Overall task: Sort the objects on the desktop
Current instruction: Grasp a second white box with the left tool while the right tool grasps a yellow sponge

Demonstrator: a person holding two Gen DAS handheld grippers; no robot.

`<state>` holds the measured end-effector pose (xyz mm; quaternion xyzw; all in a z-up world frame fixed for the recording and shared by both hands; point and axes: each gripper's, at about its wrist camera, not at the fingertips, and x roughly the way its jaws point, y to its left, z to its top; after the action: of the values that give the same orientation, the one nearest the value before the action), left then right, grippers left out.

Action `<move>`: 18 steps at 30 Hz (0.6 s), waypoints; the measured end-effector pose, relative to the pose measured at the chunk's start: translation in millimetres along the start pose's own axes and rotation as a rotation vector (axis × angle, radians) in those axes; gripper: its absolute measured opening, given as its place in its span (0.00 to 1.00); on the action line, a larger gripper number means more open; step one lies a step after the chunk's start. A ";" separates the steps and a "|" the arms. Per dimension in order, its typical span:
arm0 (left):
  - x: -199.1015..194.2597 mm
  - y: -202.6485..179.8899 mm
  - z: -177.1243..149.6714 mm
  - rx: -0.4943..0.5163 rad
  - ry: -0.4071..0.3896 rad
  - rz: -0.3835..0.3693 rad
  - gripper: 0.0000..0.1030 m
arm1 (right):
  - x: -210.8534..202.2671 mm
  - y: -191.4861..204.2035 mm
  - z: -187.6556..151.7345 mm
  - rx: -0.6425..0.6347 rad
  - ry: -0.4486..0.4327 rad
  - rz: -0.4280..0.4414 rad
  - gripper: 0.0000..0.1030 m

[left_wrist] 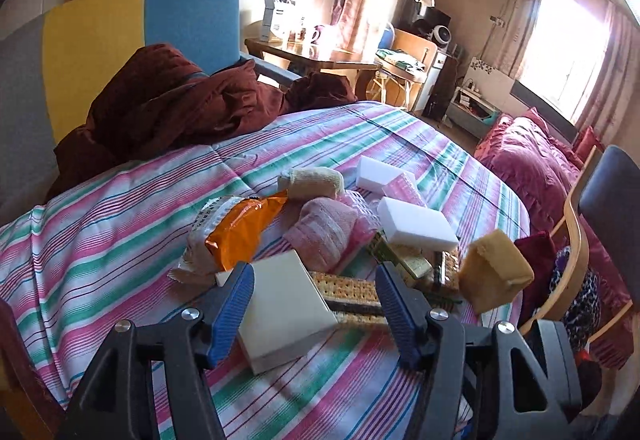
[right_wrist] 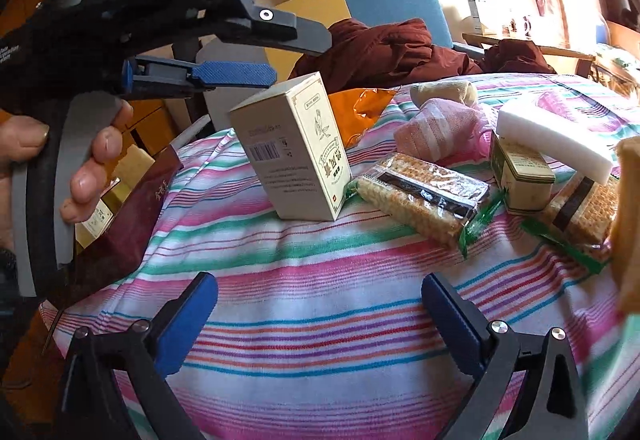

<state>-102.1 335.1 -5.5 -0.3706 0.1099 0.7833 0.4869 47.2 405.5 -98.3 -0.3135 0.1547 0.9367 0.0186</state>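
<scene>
Standing between the parted jaws of the left gripper (left_wrist: 316, 300), the cream tea box (left_wrist: 286, 306) is awaiting a grasp, while the right gripper (right_wrist: 320, 314) is hovering open and wafer packets (right_wrist: 420, 196), sponges (left_wrist: 416, 223) and socks (left_wrist: 320, 232) are lying unsorted beyond.

Showing two white sponge blocks (left_wrist: 416, 224) in the centre of the left wrist frame, two rolled sock bundles (left_wrist: 312, 182), one orange snack packet (left_wrist: 240, 228), one tan sponge (left_wrist: 496, 272) at right. Showing two wafer packs (right_wrist: 420, 196) right of centre in the right wrist frame, one cream carton (right_wrist: 296, 148), one green tin (right_wrist: 520, 172).
</scene>
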 end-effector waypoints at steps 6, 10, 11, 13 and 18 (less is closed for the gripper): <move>-23.1 -16.0 -29.2 0.070 -0.021 -0.028 0.62 | -26.3 0.3 -16.0 -0.049 0.048 -0.052 1.00; -36.3 -25.7 -51.8 0.069 -0.025 -0.060 0.62 | -40.1 -0.9 -20.0 -0.075 0.059 -0.094 1.00; -39.7 -26.9 -58.4 0.064 -0.024 -0.074 0.62 | -43.6 -0.2 -20.6 -0.087 0.060 -0.103 1.00; -46.4 -27.6 -74.7 0.044 -0.010 -0.096 0.62 | -50.8 2.2 -22.0 -0.115 0.062 -0.118 1.00; -63.9 -19.5 -110.4 -0.028 0.002 -0.098 0.63 | -68.1 4.3 -26.2 -0.165 0.073 -0.158 1.00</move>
<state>-17.3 242.5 -35.3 -0.3829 0.0812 0.7596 0.5194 116.5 397.7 -76.5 -0.3591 0.0527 0.9298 0.0608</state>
